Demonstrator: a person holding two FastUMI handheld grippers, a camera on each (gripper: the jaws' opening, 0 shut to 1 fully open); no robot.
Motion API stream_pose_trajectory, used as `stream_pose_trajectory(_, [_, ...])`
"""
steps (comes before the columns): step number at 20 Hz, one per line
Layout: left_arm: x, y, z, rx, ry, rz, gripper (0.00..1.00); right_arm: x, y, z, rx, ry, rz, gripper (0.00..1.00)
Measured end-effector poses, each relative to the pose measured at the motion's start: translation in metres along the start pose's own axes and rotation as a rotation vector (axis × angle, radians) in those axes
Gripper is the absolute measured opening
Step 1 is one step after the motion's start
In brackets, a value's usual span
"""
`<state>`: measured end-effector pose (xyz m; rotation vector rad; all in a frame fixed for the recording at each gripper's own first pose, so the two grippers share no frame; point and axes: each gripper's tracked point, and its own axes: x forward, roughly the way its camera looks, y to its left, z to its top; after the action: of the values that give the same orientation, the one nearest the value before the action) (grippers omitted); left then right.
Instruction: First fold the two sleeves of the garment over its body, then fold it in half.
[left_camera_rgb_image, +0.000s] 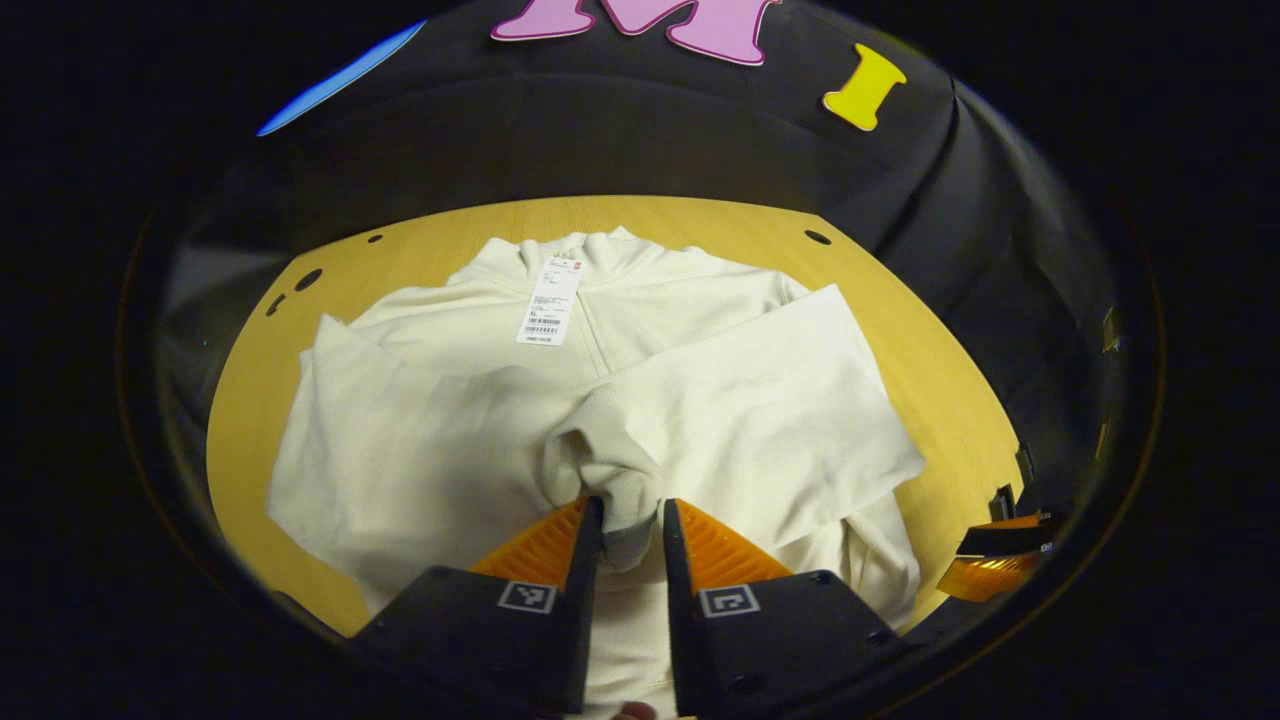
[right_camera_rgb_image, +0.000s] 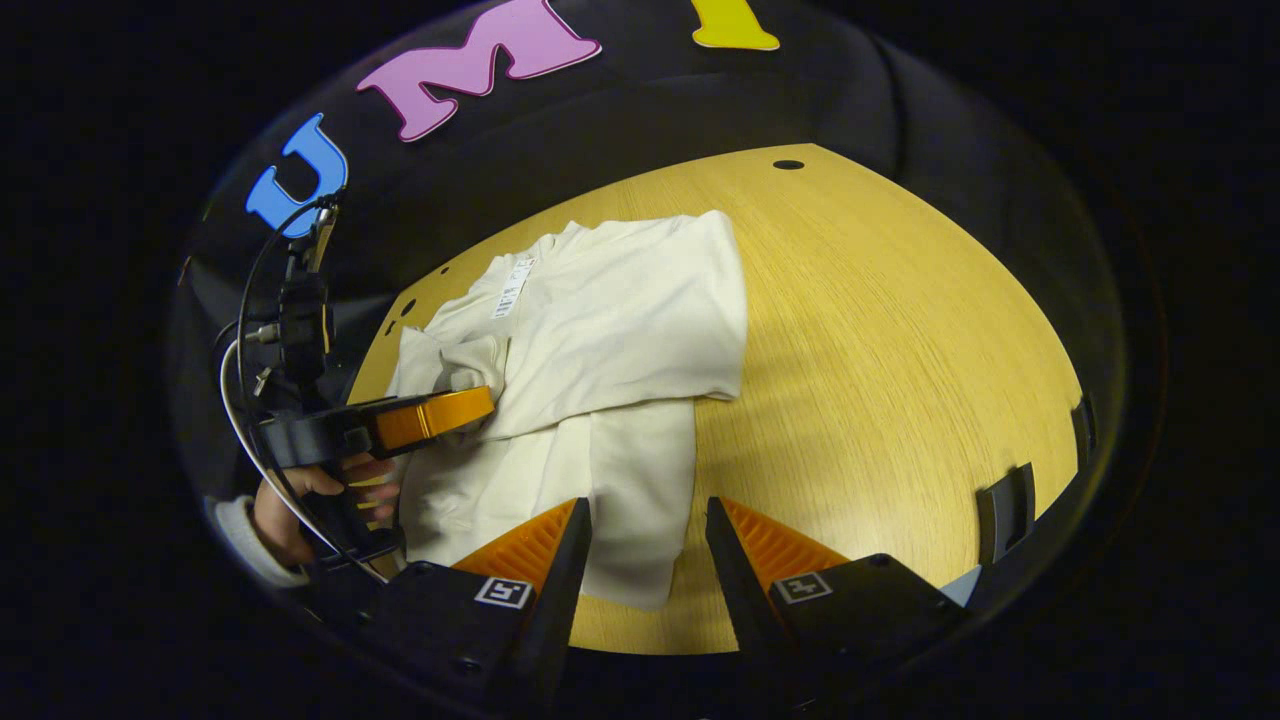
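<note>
A cream garment (left_camera_rgb_image: 430, 450) lies spread on the wooden table (left_camera_rgb_image: 900, 300), collar at the far side with a white tag (left_camera_rgb_image: 548, 300) on it. One sleeve (left_camera_rgb_image: 760, 400) lies folded across the body. My left gripper (left_camera_rgb_image: 632, 510) is shut on the other sleeve's cuff (left_camera_rgb_image: 615, 470), lifted above the body. In the right gripper view the garment (right_camera_rgb_image: 620, 320) is at centre left, and the left gripper (right_camera_rgb_image: 480, 398), held by a hand (right_camera_rgb_image: 300, 500), pinches the cuff (right_camera_rgb_image: 470, 365). My right gripper (right_camera_rgb_image: 647, 508) is open just above the garment's near edge. It also shows low at the right as the right gripper (left_camera_rgb_image: 985, 570).
Bare wood (right_camera_rgb_image: 900, 350) stretches to the right of the garment. Small round holes (left_camera_rgb_image: 817, 237) dot the far table edge. A black clip (right_camera_rgb_image: 1005, 510) sits on the near right rim. Cables (right_camera_rgb_image: 240, 380) trail from the left gripper. Black cloth walls the table in.
</note>
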<state>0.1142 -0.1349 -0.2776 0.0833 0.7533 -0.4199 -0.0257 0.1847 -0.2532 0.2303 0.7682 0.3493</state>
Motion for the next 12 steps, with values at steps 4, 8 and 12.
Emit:
stream_pose_trajectory(4, [-0.020,-0.004,-0.004,0.030,-0.023,-0.026,0.60,-0.002,0.001,-0.008,-0.014,0.017,0.005,0.72])
stream_pose_trajectory(8, [-0.053,-0.003,-0.027,0.016,-0.029,-0.055,0.73,-0.004,0.000,-0.015,-0.035,0.026,0.001,0.75])
stream_pose_trajectory(12, [-0.094,0.014,-0.053,-0.042,-0.039,-0.050,0.76,-0.006,0.001,-0.023,-0.048,0.043,0.014,0.77])
